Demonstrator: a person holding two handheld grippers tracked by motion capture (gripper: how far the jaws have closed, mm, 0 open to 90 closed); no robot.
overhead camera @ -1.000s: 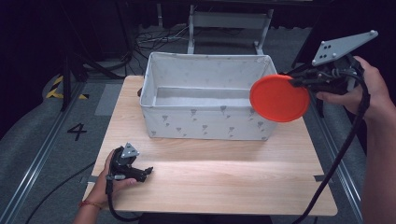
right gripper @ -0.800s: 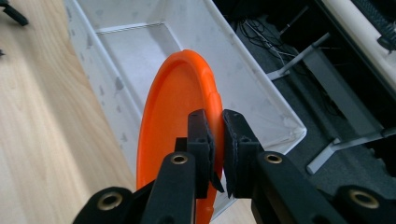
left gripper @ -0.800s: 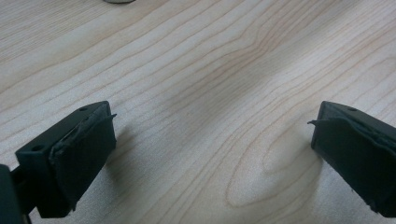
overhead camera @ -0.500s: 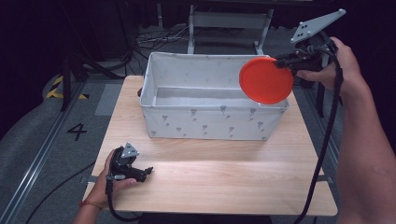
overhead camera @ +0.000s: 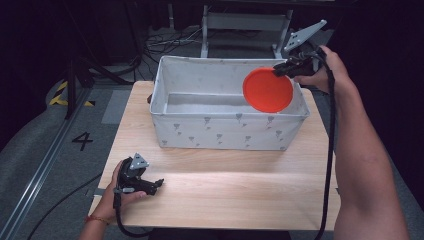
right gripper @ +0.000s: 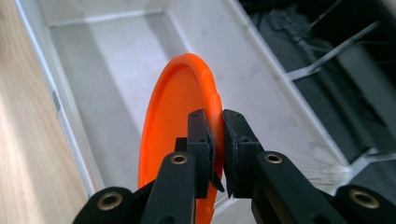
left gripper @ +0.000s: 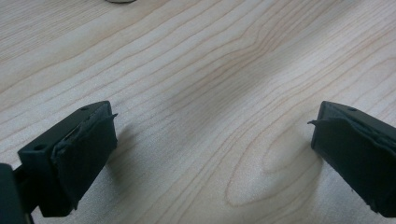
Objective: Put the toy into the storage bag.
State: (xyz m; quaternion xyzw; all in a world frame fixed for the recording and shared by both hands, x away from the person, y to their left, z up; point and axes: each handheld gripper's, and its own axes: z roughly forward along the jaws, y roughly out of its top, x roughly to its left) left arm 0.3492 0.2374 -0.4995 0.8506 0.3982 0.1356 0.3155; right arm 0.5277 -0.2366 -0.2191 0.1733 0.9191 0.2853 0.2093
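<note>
My right gripper [overhead camera: 278, 71] has its jaws pinching the rim of the orange plate [overhead camera: 268, 90], which hangs on edge over the right end of the white bin [overhead camera: 227, 132], partly inside it. My left gripper [overhead camera: 150, 185] rests low on the counter [overhead camera: 225, 185], near its front left corner, jaws spread with nothing between them.

A pale wooden worktop [overhead camera: 225, 195] stood on a grey floor [overhead camera: 35, 150]. A black number four [overhead camera: 82, 140] was marked on the floor just left of the worktop, with a metal rail [overhead camera: 45, 165] running beside it. Yellow and black striped tape [overhead camera: 62, 95] lay farther back. Behind the worktop, cables [overhead camera: 165, 42] trailed near a metal frame [overhead camera: 245, 25] in the dark.
</note>
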